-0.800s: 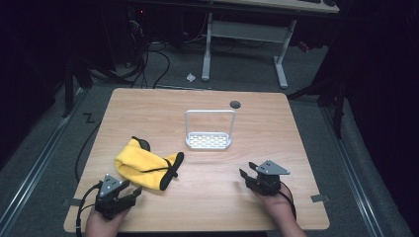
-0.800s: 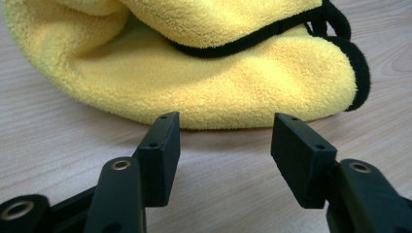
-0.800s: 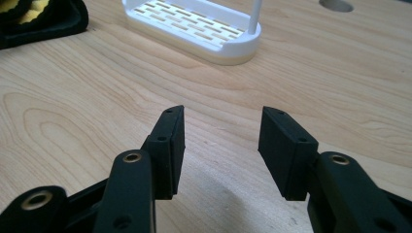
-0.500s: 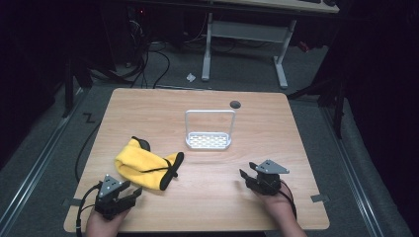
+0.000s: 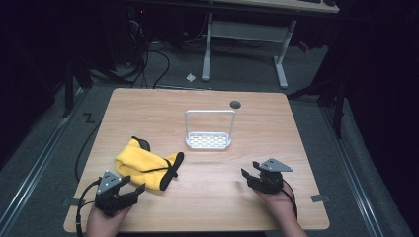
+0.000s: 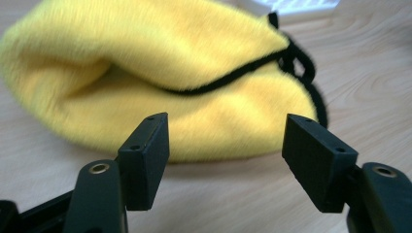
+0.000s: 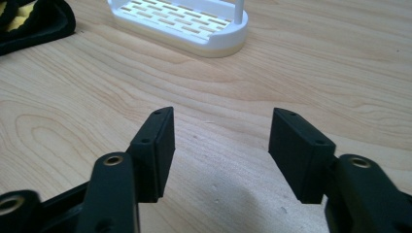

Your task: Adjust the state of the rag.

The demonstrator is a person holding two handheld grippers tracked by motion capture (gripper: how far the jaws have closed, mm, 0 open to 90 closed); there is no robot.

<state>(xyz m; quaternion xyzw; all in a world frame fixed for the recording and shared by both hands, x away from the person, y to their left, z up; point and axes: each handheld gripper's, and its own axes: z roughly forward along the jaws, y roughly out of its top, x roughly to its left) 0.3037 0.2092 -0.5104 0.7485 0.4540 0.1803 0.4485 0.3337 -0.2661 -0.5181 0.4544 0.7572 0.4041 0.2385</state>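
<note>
Yellow fleece pouch point(image 5: 143, 164), black-trimmed, lies just ahead of the spread left gripper point(image 5: 129, 191), long axis running left-right across its jaws, its black-trimmed end pointing right; right gripper point(image 5: 248, 177) is spread, empty; nothing has moved.

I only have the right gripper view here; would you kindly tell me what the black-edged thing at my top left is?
Observer: It is a fluffy yellow cloth with black trim, folded on the wooden table.
Operator: Where is the left hand-held gripper?
Observer: The left hand-held gripper sits just before that cloth, jaws open, not touching it.
Operator: Does the white slotted rack have a handle?
Observer: Yes, the white slotted rack carries a tall hoop handle.
</note>
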